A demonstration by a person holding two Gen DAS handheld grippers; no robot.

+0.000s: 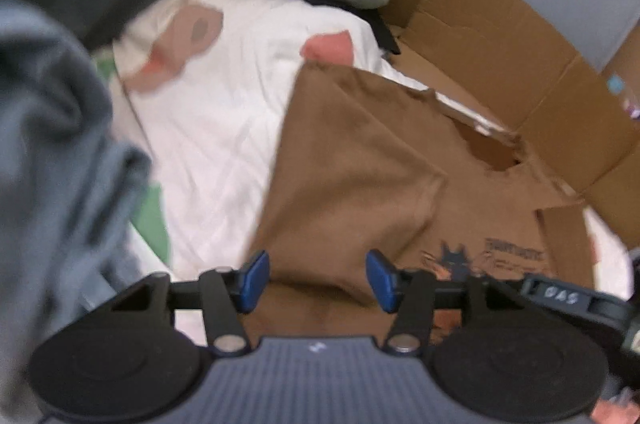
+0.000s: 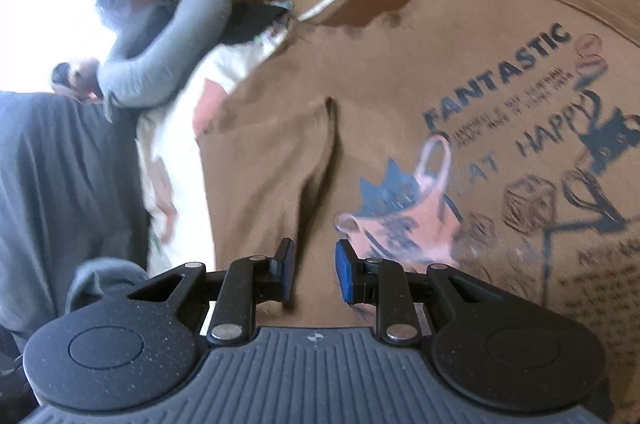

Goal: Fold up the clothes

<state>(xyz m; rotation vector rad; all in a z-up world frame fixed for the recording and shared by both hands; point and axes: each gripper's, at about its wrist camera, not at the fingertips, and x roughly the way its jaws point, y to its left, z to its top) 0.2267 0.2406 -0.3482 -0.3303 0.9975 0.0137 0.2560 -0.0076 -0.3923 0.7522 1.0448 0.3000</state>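
brown t-shirt (image 2: 400,96) lies spread print-up ahead of both, one sleeve folded in, body folds left to do. left hand-held gripper (image 1: 318,280) hovers open and empty; right hand-held gripper (image 2: 314,270), jaws apart, grips nothing visible.

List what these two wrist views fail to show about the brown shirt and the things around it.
- Brown T-shirt: right sleeve and hem cut off by the frame edge in the right wrist view; lower part hidden behind the left gripper in the left wrist view.
- Small print under FANTASTIC: too blurred to read.
- White printed cloth: partly covered by the shirt.
- Dark item behind the grey roll: unidentifiable.
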